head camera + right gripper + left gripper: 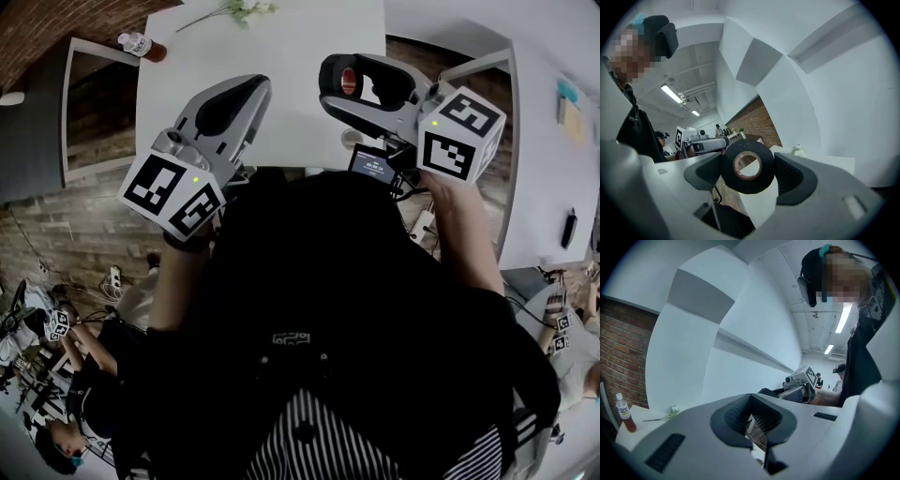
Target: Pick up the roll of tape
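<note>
The right tool (747,169) pinches the black roll of tape (748,187) across its outer rim, held in the air over the near edge of the white bench (281,56). The left tool (752,420) has its jaws pressed together on nothing.

The left gripper (251,92) and, to its right, the right gripper (345,86) hang over the table's (281,56) near edge, with the roll of tape (748,166) between the right one's jaws. A bottle (142,46) stands on the far left corner, and what looks like a flower sprig (234,11) lies at the far edge.
</note>
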